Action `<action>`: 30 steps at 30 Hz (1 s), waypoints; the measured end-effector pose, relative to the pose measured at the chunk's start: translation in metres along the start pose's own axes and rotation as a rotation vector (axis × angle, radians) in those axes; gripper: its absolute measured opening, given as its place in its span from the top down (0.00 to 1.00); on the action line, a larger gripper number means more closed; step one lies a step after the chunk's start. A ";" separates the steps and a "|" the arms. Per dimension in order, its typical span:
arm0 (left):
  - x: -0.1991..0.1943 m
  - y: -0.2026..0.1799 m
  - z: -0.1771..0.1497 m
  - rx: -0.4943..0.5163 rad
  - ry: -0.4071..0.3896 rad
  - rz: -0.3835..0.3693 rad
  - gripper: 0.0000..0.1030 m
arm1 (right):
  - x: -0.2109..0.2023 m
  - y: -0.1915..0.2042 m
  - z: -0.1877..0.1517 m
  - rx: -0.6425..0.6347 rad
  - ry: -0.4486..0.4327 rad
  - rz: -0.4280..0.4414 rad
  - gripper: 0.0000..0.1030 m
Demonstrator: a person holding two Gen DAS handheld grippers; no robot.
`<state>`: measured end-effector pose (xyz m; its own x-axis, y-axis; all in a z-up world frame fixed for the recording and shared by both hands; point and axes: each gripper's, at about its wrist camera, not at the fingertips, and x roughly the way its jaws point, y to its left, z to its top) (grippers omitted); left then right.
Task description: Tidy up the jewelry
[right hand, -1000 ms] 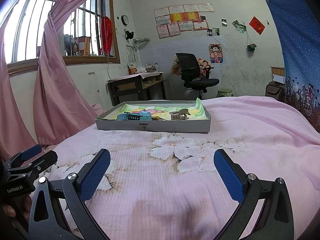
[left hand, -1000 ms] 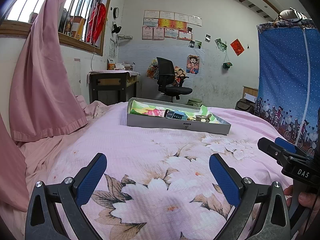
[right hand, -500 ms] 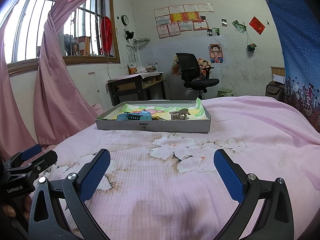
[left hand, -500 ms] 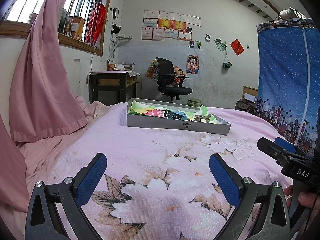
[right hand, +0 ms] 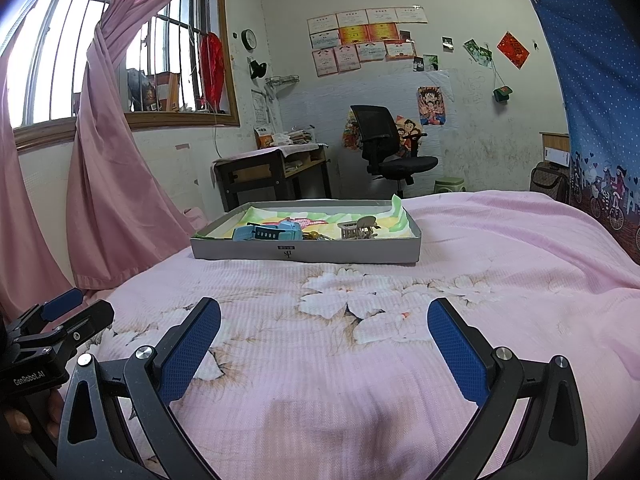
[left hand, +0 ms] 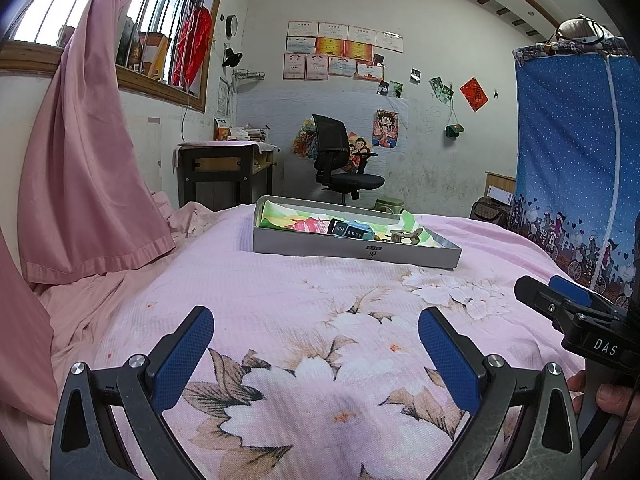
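A shallow grey tray (left hand: 352,249) (right hand: 308,253) lined with colourful paper lies on the pink floral bedspread, well ahead of both grippers. In it lie a light blue watch (left hand: 354,230) (right hand: 272,233), a small gold piece (right hand: 314,235) and a beige metal piece (left hand: 406,236) (right hand: 360,229). My left gripper (left hand: 316,334) is open and empty, low over the bedspread. My right gripper (right hand: 324,326) is open and empty too, beside it. Each shows at the edge of the other's view, the right (left hand: 560,304) and the left (right hand: 72,312).
Pink curtains (left hand: 80,160) hang at the left by the window. A blue fabric wardrobe (left hand: 576,176) stands at the right. A desk (right hand: 272,172) and a black office chair (right hand: 384,148) stand beyond the bed.
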<state>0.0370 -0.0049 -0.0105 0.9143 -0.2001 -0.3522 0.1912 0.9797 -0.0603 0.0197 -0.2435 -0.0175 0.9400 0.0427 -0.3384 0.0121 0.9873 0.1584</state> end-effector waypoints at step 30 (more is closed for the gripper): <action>0.000 0.000 -0.001 0.001 0.000 -0.001 0.00 | 0.001 0.000 -0.002 -0.002 0.001 0.000 0.01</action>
<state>0.0368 -0.0053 -0.0111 0.9141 -0.2009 -0.3522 0.1925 0.9795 -0.0592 0.0200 -0.2437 -0.0193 0.9398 0.0429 -0.3391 0.0114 0.9876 0.1567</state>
